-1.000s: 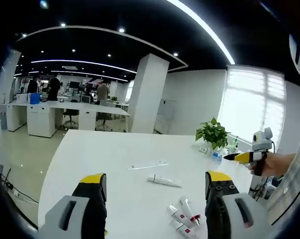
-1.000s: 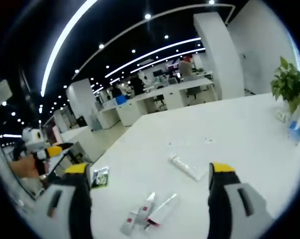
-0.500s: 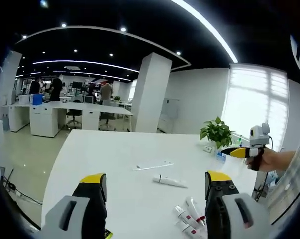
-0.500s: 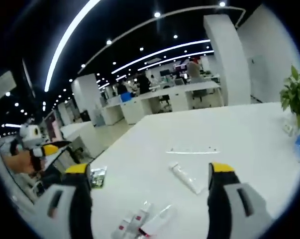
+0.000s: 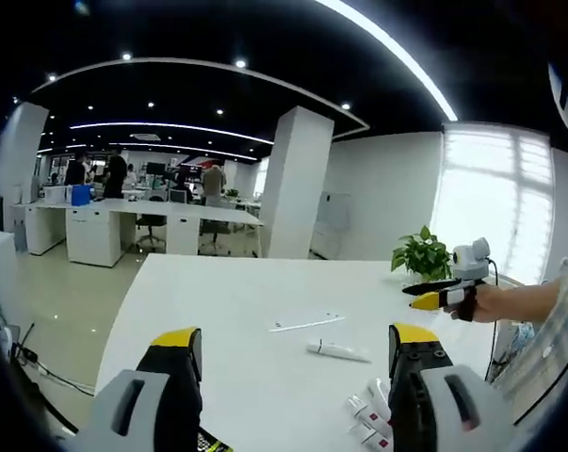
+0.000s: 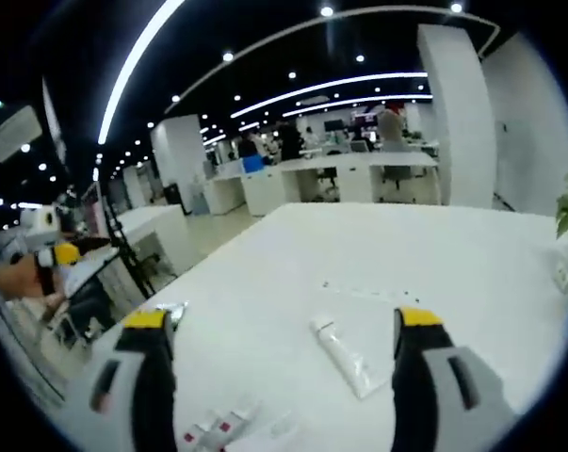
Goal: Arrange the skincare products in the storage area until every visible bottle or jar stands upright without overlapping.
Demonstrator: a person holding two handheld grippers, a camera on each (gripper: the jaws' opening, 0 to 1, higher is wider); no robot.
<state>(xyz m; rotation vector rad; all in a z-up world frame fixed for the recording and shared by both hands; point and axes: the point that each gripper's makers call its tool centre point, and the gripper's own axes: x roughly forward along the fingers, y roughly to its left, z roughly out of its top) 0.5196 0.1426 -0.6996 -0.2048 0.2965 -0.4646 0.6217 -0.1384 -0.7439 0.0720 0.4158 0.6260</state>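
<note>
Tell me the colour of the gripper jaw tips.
Yellow tips on black jaws, clearest in the left gripper view on the left gripper.

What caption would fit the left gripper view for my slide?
Open left tongs above a white table with one white tube lying flat, small tubes nearby, right tongs held at right.
</note>
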